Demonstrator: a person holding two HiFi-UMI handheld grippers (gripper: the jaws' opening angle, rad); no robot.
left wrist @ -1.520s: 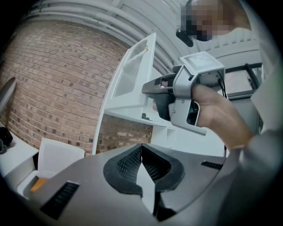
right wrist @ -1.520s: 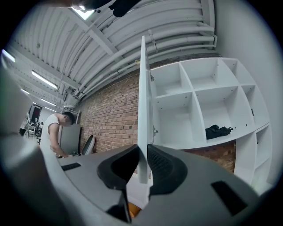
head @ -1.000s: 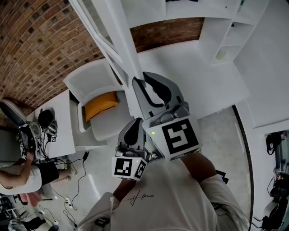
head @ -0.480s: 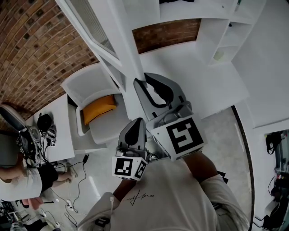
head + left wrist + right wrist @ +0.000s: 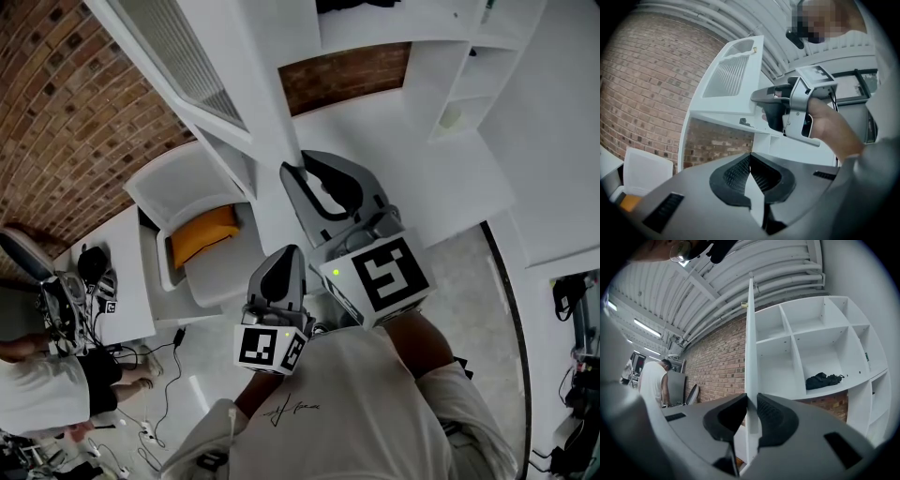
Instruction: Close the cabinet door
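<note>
The white cabinet door (image 5: 251, 70) stands open, with a louvred panel (image 5: 173, 42) on its left face. In the head view my right gripper (image 5: 298, 167) is shut on the door's free edge. The right gripper view shows the thin door edge (image 5: 751, 333) running up between the pads of the right gripper (image 5: 751, 405), with the open shelves (image 5: 820, 343) to its right. My left gripper (image 5: 281, 255) hangs lower and nearer to me, shut on nothing. In the left gripper view the left gripper (image 5: 750, 161) looks up at the door (image 5: 731, 79) and at the right gripper (image 5: 771, 96).
A white chair with an orange cushion (image 5: 202, 234) stands left of the door, by the brick wall (image 5: 56, 103). A desk with cables and devices (image 5: 84, 281) and a person (image 5: 47, 384) are at lower left. A black cloth (image 5: 824, 379) lies on one shelf.
My right gripper has shifted slightly right and towards me with the door edge in it, and more of the louvred face shows. The person at lower left has moved. The left gripper has hardly moved.
</note>
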